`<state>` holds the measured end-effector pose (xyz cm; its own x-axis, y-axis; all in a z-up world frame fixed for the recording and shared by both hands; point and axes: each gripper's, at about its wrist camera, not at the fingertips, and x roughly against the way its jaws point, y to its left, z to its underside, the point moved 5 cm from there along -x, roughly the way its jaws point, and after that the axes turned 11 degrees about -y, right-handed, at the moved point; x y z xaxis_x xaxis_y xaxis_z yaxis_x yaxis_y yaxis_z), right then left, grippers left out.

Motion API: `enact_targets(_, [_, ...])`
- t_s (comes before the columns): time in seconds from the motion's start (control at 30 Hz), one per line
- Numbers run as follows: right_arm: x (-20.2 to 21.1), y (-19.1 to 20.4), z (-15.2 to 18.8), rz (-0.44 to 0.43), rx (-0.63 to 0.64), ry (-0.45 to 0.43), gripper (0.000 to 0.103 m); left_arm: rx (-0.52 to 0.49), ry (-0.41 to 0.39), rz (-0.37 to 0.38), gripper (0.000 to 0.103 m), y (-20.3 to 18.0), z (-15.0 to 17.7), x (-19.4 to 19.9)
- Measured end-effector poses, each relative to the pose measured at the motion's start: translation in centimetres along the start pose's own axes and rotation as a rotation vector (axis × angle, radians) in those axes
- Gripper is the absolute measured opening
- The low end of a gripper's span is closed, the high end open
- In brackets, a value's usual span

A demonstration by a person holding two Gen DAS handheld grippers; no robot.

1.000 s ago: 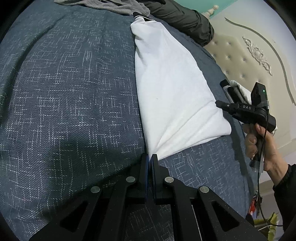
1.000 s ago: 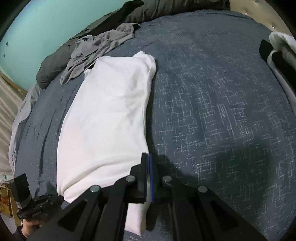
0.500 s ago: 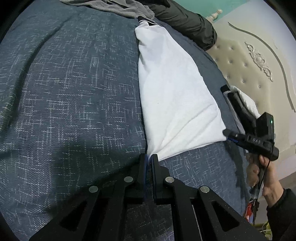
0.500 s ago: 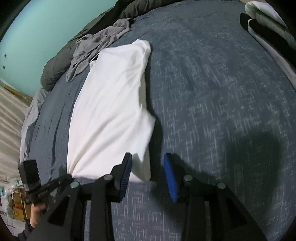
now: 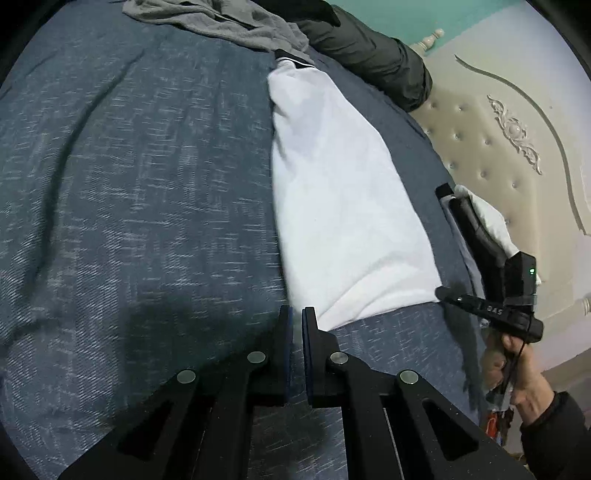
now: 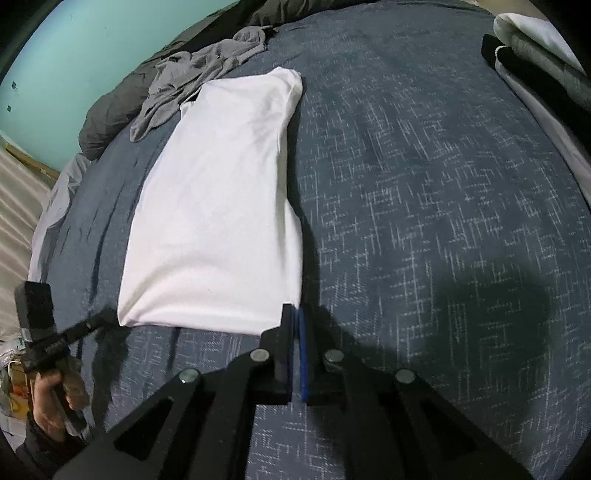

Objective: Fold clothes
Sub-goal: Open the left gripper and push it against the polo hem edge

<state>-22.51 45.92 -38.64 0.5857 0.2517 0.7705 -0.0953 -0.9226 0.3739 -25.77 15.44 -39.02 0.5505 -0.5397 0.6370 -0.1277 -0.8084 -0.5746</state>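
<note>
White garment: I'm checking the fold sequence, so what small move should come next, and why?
Probably lift both near corners and carry them toward the collar end. The white garment lies as a long strip on the bed; the left gripper and right gripper sit shut at its near hem.

My left camera rides just behind my left tongs [image 5: 297,314], tilted down at the bed [image 5: 129,221], close over the cover. From there the white shirt [image 5: 343,221] runs from the tong tips away toward 12 o'clock, and my right tongs [image 5: 443,293] show at 3 o'clock, before the headboard [image 5: 498,122].

My right camera sits behind my right tongs [image 6: 295,314], pitched down more steeply and equally near. It faces the teal wall [image 6: 92,48] at 11 o'clock; my left tongs [image 6: 105,315] appear at 8 o'clock.

Both views share the white shirt [image 6: 221,206], the grey garment [image 5: 229,22] beyond it, and the bed [image 6: 424,184].
</note>
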Motion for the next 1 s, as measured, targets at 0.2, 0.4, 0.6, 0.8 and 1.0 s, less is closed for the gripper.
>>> enact_targets(0.2, [0.1, -0.6, 0.3, 0.004, -0.03, -0.008, 0.002, 0.033, 0.034, 0.023, 0.021, -0.1, 0.5, -1.8])
enact_targets(0.4, [0.2, -0.7, 0.1, -0.002, -0.04, -0.009, 0.002, 0.074, 0.052, 0.023, 0.021, 0.2, 1.1, -2.9])
enact_targets(0.6, [0.4, -1.0, -0.4, 0.007, -0.065, -0.017, 0.016, 0.075, 0.05, 0.013, 0.021, 0.3, 1.1, -3.1])
enact_targets(0.8, [0.1, -1.9, -2.1, -0.041, -0.126, -0.046, 0.047, 0.079, 0.039, 0.004, 0.021, 0.2, 0.8, -3.3])
enact_targets(1.0, [-1.7, -0.7, -2.4, -0.09, -0.087, -0.006, 0.047, 0.073, 0.035, -0.018, 0.021, 0.0, 0.5, -3.9])
